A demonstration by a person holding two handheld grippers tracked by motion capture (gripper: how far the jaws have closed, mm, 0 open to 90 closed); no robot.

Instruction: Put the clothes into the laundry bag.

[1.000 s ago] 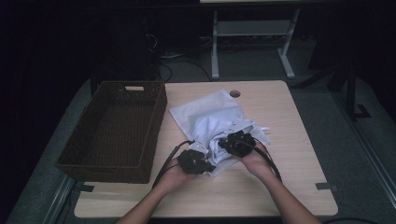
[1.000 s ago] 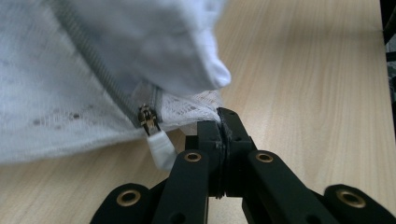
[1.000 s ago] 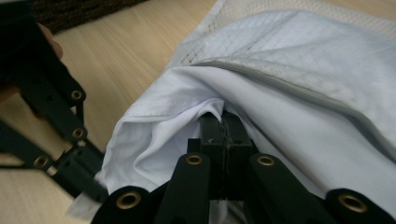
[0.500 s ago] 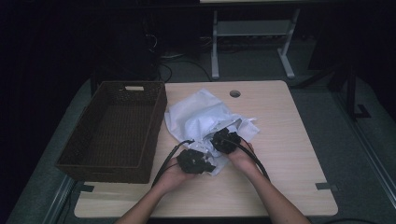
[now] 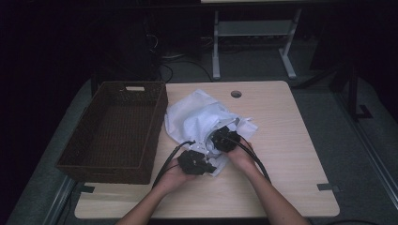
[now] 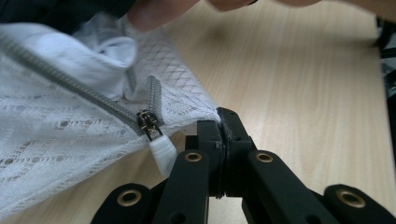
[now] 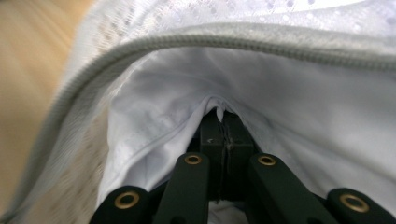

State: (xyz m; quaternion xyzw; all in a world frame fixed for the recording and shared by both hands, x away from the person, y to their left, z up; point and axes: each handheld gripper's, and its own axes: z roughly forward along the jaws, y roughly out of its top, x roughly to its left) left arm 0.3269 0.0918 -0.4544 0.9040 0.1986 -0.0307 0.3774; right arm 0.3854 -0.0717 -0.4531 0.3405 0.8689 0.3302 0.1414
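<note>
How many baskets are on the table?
1. The brown woven basket sits on the left side of the table, just beside the white mesh bag. No other basket is in sight.

A dim lab or office workroom is showing here: a pale wooden table (image 5: 291, 140) with a cable hole is standing on grey carpet, with cables (image 5: 183, 61) trailing beneath a white-framed desk (image 5: 253, 42) behind.
</note>
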